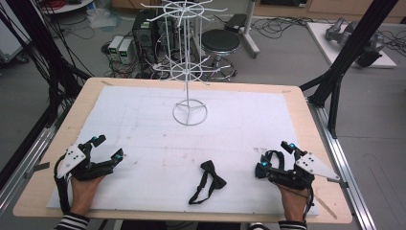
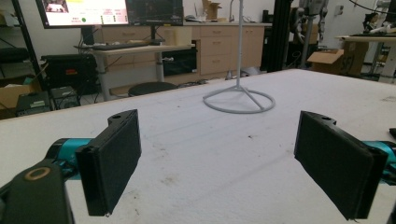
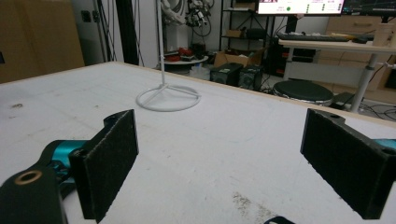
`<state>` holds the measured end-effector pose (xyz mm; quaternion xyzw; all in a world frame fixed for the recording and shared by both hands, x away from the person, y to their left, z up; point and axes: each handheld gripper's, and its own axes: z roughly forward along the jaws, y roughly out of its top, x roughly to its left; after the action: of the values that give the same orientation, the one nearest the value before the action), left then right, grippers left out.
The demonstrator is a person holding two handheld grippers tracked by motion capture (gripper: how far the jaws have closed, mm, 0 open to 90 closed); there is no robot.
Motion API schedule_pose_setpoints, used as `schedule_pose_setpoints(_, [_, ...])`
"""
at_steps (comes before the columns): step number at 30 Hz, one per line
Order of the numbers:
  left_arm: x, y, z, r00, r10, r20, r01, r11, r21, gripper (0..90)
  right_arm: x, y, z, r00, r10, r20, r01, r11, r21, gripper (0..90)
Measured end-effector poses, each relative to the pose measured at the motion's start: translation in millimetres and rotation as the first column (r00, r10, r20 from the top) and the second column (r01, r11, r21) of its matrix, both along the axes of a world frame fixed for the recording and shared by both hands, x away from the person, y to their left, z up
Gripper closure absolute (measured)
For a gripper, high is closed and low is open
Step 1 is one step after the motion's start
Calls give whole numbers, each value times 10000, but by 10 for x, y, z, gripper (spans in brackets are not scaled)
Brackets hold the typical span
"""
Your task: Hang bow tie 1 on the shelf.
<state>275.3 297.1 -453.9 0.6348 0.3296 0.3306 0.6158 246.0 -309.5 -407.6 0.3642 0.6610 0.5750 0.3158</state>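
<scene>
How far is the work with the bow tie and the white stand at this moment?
Nothing looks done: the bow tie lies flat on the white mat, apart from the wire stand. Left gripper and right gripper are open and empty. Picking up and hanging likely remain.

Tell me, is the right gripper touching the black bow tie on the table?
Apart. The high view shows bare white table cover between the right gripper and the bow tie, and its open jaws hold nothing.
</scene>
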Motion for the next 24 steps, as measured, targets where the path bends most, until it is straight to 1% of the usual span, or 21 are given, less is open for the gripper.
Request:
schedule_pose_setpoints(2, [-3,-4,-1,10000,14,29,-14,10000,-23,152,12,-39,56,9998,164,-92,-166,9998,-129,104])
schedule_pose_setpoints(3, [-6,-4,-2,10000,19,60,-19,10000,0,152,33,-78,107,9990,340,-306,-348,9991,-241,104])
schedule_pose_setpoints(4, [-6,-7,-2,10000,25,71,-25,10000,-15,152,33,-78,107,9990,340,-306,-348,9991,-241,104])
schedule_pose_setpoints(7, [-6,-3,-2,10000,26,51,-25,10000,-5,152,65,-124,187,9957,638,-666,-669,9967,-456,104])
schedule_pose_setpoints(11, [-5,-4,-1,10000,28,54,-28,10000,4,152,118,-158,278,9907,913,-1012,-1008,9905,-938,104])
schedule_pose_setpoints(12, [-5,-5,-2,10000,37,58,-37,10000,2,152,152,-167,307,9879,1018,-1167,-1151,9868,-1143,104])
schedule_pose_setpoints(13, [-6,-5,-2,10000,38,58,-38,10000,5,152,169,-169,320,9858,1097,-1272,-1255,9843,-1240,104])
schedule_pose_setpoints(14, [-6,-5,-2,10000,33,54,-33,10000,4,152,169,-169,320,9858,1097,-1272,-1255,9843,-1240,104])
schedule_pose_setpoints(15, [-5,-5,-2,10000,33,62,-33,10000,14,152,180,-167,332,9821,1190,-1463,-1384,9817,-1309,104])
schedule_pose_setpoints(16, [-5,-6,-2,10000,30,64,-30,10000,-4,152,213,-173,352,9764,1370,-1669,-1640,9733,-1604,104])
schedule_pose_setpoints(17, [-5,-4,-1,10000,27,53,-27,10000,10,152,213,-173,352,9764,1370,-1669,-1640,9733,-1604,104])
schedule_pose_setpoints(19, [-4,-6,-2,10000,60,59,-60,10000,-22,151,229,-174,364,9695,1466,-1966,-1819,9675,-1756,104])
schedule_pose_setpoints(24, [-6,-6,-2,10000,67,57,-67,10000,5,152,297,-203,375,9514,1735,-2545,-2240,9569,-1849,104])
